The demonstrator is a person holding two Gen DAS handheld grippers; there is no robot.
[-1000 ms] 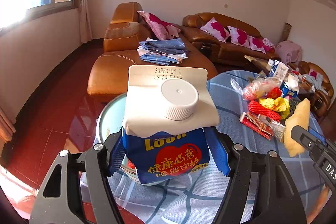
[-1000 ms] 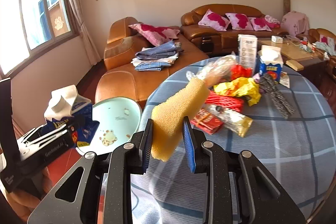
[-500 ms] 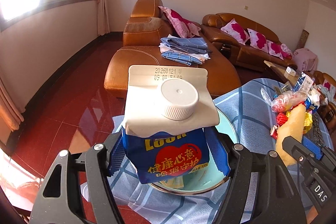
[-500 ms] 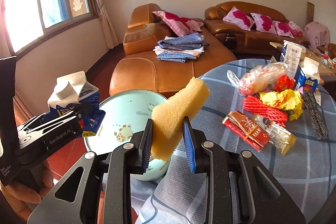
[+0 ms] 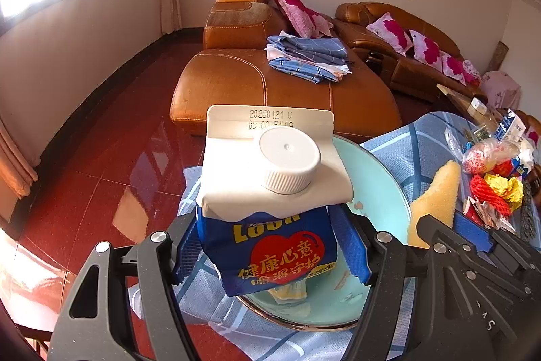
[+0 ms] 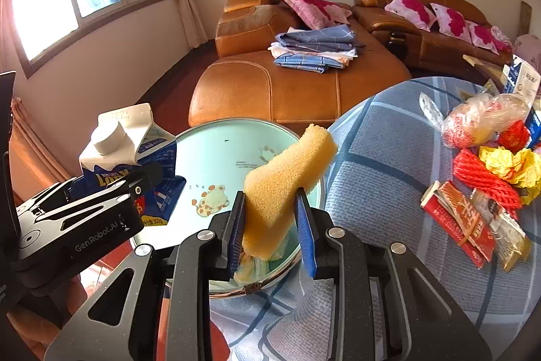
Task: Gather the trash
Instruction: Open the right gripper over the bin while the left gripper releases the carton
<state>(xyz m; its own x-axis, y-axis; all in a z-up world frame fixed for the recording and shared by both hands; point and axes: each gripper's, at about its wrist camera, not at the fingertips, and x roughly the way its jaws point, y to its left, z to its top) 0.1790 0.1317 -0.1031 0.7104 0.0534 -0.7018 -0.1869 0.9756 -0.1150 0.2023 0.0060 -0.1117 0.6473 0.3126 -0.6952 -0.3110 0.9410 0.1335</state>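
Note:
My left gripper (image 5: 270, 246) is shut on a blue and white milk carton (image 5: 270, 188) with a white screw cap, held over the near rim of a pale green round basin (image 5: 375, 192). The carton also shows in the right wrist view (image 6: 132, 158). My right gripper (image 6: 272, 225) is shut on a yellow sponge (image 6: 287, 181), held above the basin (image 6: 216, 158) beside the table edge. The sponge also shows in the left wrist view (image 5: 436, 198). Crumpled pale wrappers lie inside the basin under both grippers.
A round table with a blue checked cloth (image 6: 389, 158) carries a trash pile: red mesh (image 6: 483, 178), yellow paper (image 6: 514, 164), a plastic bag (image 6: 473, 124), snack packets (image 6: 473, 222). A brown leather sofa (image 6: 287, 90) with folded clothes stands behind. Red tile floor (image 5: 101, 158) lies left.
Both grippers have swung left, away from the table's trash pile. The carton and the sponge now hang over the green basin, which fills more of both views.

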